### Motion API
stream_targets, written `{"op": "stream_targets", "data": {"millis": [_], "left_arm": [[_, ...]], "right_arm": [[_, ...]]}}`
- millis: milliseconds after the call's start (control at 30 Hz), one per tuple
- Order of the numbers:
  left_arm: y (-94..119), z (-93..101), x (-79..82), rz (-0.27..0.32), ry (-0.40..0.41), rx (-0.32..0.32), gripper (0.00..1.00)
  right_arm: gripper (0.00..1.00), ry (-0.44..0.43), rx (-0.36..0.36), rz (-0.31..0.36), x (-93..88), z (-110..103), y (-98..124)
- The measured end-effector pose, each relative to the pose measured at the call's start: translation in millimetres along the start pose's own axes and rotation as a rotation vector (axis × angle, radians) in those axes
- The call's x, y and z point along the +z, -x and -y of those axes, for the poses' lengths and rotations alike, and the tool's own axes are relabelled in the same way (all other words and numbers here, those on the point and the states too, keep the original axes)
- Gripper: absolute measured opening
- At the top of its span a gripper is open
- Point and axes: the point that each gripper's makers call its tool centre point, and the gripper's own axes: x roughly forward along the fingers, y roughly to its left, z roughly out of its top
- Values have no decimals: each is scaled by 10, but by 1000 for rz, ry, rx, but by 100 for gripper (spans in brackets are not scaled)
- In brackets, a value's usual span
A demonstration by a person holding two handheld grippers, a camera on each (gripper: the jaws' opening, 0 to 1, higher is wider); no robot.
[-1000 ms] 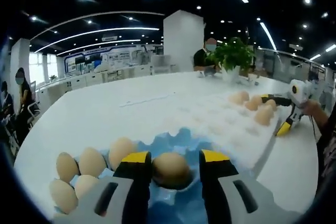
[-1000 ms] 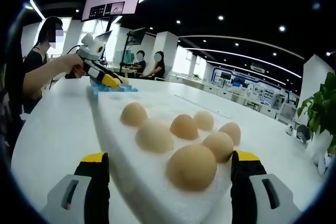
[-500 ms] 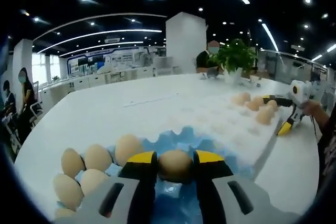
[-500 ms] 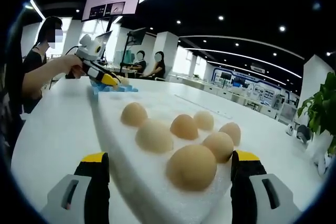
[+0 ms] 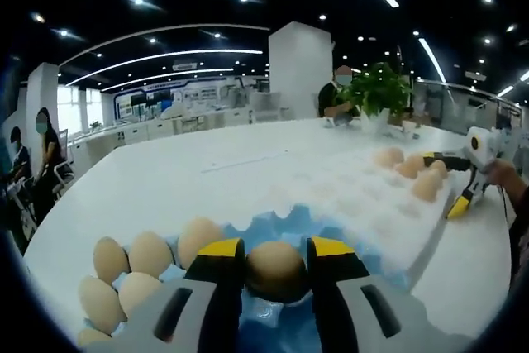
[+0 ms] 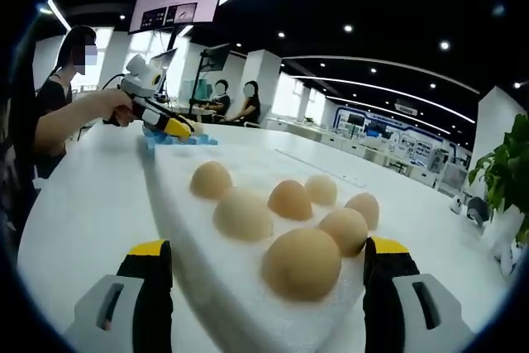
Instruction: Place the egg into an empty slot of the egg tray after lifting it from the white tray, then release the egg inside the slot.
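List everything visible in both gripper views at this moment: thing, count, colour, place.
Egg in the tool: one, brown, between the left tool's jaws over the blue egg tray.
Eggs in the egg tray: about five, tan, at the tray's left side in the left gripper view.
Egg tray: one, blue, near end of the table.
White tray: one, white, along the table.
Eggs on the white tray: six, tan, at its end between the right tool's jaws.
Table: one, white.
Potted plant: one, green, far table edge.
Bystanders: several, in the background.
Left tool: yellow-tipped, shut on the egg.
Right tool: yellow-tipped, open.
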Motion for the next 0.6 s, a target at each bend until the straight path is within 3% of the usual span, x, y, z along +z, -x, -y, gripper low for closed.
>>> {"op": "stream_targets", "data": {"millis": [67,267,333,400,467,500,567,600], "left_arm": [[29,111,16,-3,-6,0,29],[186,148,-1,-20,43,46,29],[238,81,-16,-34,90,90,30],[242,65,-38,-24,103,106,31],[258,65,-114,-53,145,117,32],[235,20,-77,-36,132,121,33],[237,-16,-121,-62,168,141,33],[223,-18,-223,-115,216,151,34]], "right_arm": [[100,0,0,0,0,1,0],[100,0,2,1,0,1,0],[100,1,2,1,-1,2,0],[100,1,2,1,-1,2,1],[100,1,2,1,-1,3,2],[100,1,3,1,-2,3,3],[100,1,3,1,-1,2,3],[100,1,2,1,-1,2,3]]}}
